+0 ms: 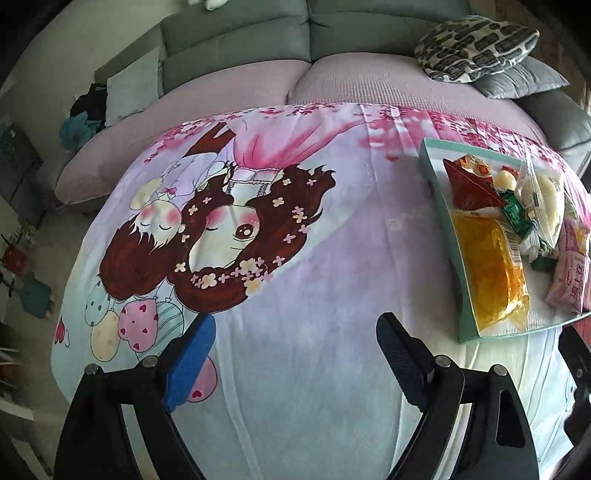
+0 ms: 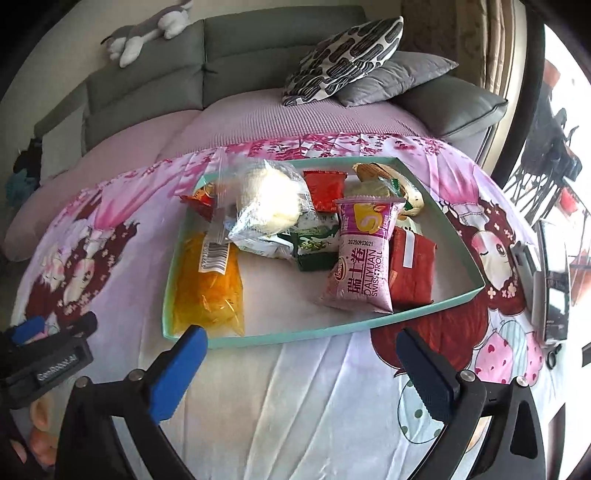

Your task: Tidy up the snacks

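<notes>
A shallow teal-rimmed tray (image 2: 436,201) lies on a cartoon-print cloth and holds several snack packets: a pink Swiss roll pack (image 2: 364,258), an orange bag (image 2: 210,291), a clear bag with white pieces (image 2: 267,201), and a red packet (image 2: 412,273). My right gripper (image 2: 301,341) hangs open just in front of the tray's near rim, nothing between its fingers. In the left wrist view the tray (image 1: 441,206) is at the right and the orange bag (image 1: 487,269) lies inside it. My left gripper (image 1: 295,328) is open over bare cloth, left of the tray. The left gripper's tip (image 2: 51,326) also shows at the lower left of the right wrist view.
The cartoon cloth (image 1: 314,258) covers a low surface in front of a grey sofa (image 2: 229,66). A patterned cushion (image 2: 343,61) and a grey cushion (image 2: 399,77) lie on the sofa at the right. A plush toy (image 2: 147,33) rests on the sofa back. A device (image 2: 550,288) lies at the cloth's right edge.
</notes>
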Motion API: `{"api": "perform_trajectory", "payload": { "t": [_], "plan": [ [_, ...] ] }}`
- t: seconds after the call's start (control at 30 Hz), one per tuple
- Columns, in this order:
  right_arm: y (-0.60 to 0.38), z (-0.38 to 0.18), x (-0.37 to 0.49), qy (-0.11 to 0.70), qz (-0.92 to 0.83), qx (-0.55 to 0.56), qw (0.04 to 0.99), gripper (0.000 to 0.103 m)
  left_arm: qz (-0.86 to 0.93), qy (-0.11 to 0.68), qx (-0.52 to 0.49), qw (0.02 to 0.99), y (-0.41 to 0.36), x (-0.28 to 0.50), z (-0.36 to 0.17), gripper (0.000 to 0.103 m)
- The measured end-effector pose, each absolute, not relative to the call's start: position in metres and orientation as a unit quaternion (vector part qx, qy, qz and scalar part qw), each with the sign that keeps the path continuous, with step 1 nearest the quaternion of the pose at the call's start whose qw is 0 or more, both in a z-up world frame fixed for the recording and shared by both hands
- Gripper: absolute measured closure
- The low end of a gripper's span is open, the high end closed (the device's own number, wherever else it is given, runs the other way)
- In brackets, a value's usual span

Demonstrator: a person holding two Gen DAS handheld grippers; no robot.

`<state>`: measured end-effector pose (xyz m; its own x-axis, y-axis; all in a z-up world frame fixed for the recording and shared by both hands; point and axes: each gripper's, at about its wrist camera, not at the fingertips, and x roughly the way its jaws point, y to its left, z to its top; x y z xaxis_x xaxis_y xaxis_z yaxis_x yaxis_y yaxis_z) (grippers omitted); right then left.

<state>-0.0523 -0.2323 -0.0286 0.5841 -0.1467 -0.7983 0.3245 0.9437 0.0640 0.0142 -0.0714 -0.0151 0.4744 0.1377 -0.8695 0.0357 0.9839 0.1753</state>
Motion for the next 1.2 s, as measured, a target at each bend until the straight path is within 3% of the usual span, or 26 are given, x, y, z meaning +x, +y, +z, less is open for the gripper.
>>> {"api": "perform_trajectory", "payload": {
  "t": [1.2],
  "plan": [
    [-0.233, -0.042, -0.046, 0.448, -0.131, 0.103, 0.878, 0.0, 0.011, 0.557, 0.089, 0.826, -0.068, 0.021, -0.032, 0.014]
  ]
}}
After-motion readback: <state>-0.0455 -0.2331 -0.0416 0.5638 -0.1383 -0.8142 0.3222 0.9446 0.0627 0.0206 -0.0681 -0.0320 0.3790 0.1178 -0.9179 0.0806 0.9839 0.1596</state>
